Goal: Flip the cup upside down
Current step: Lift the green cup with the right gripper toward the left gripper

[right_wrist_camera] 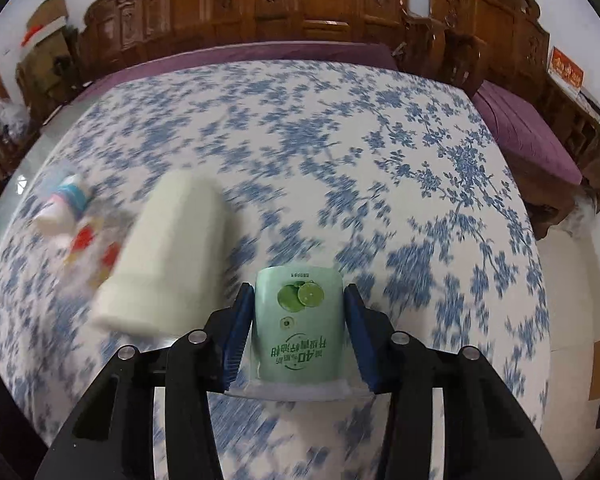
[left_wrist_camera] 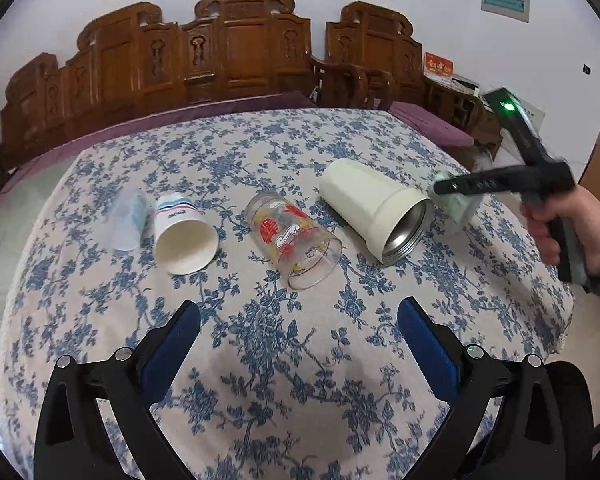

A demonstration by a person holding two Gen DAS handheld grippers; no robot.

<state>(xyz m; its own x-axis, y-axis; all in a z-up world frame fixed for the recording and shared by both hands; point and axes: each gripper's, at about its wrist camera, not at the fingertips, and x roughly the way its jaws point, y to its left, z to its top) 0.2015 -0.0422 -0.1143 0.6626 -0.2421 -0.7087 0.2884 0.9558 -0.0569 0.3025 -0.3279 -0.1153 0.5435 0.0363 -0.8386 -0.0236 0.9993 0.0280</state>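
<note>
My right gripper point(right_wrist_camera: 298, 312) is shut on a pale green cup with a lime print point(right_wrist_camera: 298, 320), held above the table with its printed text upside down. It also shows blurred at the right in the left wrist view point(left_wrist_camera: 456, 200). My left gripper point(left_wrist_camera: 298, 332) is open and empty over the near part of the table. Several cups lie on their sides in a row: a clear plastic cup point(left_wrist_camera: 126, 220), a white paper cup point(left_wrist_camera: 182, 236), a printed glass point(left_wrist_camera: 294, 240) and a cream steel-lined cup point(left_wrist_camera: 374, 208), which also shows blurred in the right wrist view point(right_wrist_camera: 168, 256).
The table wears a blue floral cloth point(left_wrist_camera: 300, 380). Carved wooden chairs point(left_wrist_camera: 236, 48) and a purple-cushioned bench point(right_wrist_camera: 528, 136) stand behind it. The person's hand point(left_wrist_camera: 572, 232) holds the right gripper at the table's right edge.
</note>
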